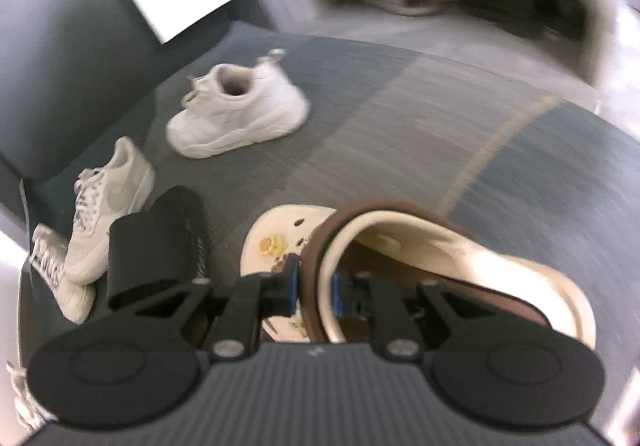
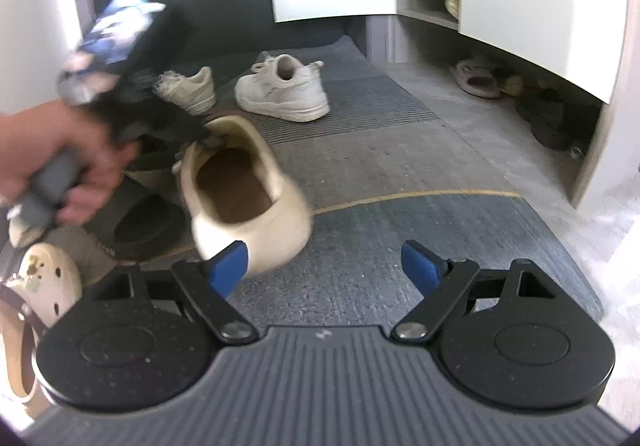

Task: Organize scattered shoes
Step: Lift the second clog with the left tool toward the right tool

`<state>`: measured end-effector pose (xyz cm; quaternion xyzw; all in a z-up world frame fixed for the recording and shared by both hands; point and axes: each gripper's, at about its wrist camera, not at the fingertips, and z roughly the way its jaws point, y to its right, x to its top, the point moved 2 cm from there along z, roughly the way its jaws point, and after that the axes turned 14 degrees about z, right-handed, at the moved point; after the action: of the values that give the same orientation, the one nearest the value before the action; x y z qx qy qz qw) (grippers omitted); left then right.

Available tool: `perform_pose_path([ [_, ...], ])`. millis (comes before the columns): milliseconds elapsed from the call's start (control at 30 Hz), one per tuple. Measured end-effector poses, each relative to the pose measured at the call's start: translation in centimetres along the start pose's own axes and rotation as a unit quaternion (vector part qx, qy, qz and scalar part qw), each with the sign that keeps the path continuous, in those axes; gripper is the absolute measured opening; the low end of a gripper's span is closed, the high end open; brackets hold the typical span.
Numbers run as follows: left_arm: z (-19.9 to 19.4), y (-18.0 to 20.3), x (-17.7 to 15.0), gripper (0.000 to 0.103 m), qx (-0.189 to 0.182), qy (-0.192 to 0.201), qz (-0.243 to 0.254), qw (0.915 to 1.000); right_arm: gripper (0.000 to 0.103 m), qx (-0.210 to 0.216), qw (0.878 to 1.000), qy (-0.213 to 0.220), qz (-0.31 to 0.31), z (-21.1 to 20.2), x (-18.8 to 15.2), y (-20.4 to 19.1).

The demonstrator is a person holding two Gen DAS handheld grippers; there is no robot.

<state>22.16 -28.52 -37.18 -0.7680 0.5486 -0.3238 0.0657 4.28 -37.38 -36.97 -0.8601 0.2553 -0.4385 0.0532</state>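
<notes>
Your left gripper (image 1: 314, 288) clamps the cream clog's (image 2: 244, 190) rim, holding it above the mat (image 2: 360, 150). Keep that pinch firm and the clog level as you carry it toward the far-right cabinet (image 2: 520, 6). Your right gripper (image 2: 325, 266) is open, holding nothing.

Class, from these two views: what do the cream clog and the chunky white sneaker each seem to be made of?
Cream clog: looks like moulded foam or rubber, matte; smooth, seamless, thick walls. Chunky white sneaker: probably leather or synthetic, soft sheen; stitched panels, laces, thick rubbery sole. Blur leaves both uncertain.
</notes>
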Motion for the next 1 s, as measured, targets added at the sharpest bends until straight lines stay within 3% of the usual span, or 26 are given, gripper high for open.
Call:
perform_pose_path([
  [167,-3.5,2.8,-2.6,0.017,-0.023,0.004,0.017,0.9996,0.086,0.001,1.0,0.0,-0.007,-1.2,-0.7,0.0],
  [400,-2.7,7.4,-5.6,0.018,-0.04,-0.026,0.045,0.9979,0.086,0.002,1.0,-0.007,-0.015,-3.2,-2.3,0.1],
  [567,-2.8,8.3,-6.7,0.023,-0.047,-0.028,0.028,0.9981,0.086,-0.005,1.0,-0.01,-0.009,-4.0,-3.0,0.6],
  [833,-3.6,8.5,-6.3,0.052,-0.09,-0.024,-0.015,0.9956,0.086,-0.024,0.999,-0.008,0.023,-4.3,-3.0,2.0],
  [1000,-6.6,6.5,-6.3,0.06,-0.112,-0.009,-0.037,0.993,0.086,-0.03,0.999,-0.002,0.023,-4.2,-2.9,2.6],
])
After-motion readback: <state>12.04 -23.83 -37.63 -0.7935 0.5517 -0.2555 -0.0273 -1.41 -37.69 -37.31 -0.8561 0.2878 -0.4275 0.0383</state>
